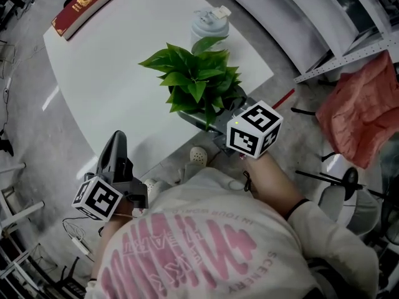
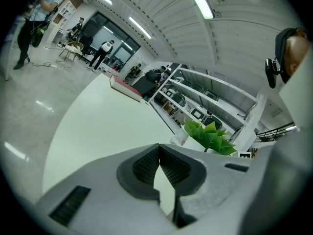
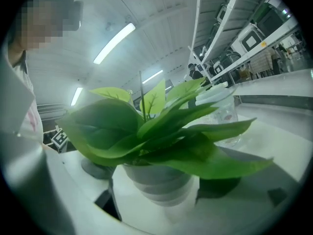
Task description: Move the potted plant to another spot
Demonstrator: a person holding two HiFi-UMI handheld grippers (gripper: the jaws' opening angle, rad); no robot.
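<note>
The potted plant (image 1: 196,80) has broad green leaves and a ribbed white pot (image 3: 155,179). It stands at the near right edge of the white table (image 1: 106,73). My right gripper (image 1: 225,128) reaches in from the table's edge, its jaws on either side of the pot and closed against it (image 3: 156,190). My left gripper (image 1: 116,141) hovers at the table's front edge, left of the plant and apart from it, shut with nothing in it (image 2: 159,156). From there the plant (image 2: 210,136) shows far off to the right.
A clear lidded bottle (image 1: 209,23) stands just behind the plant, close to its leaves (image 3: 222,106). A red book (image 1: 83,6) lies at the far left corner. A red cloth (image 1: 368,108) hangs off to the right. Shelves (image 2: 205,102) and people (image 2: 102,53) are beyond.
</note>
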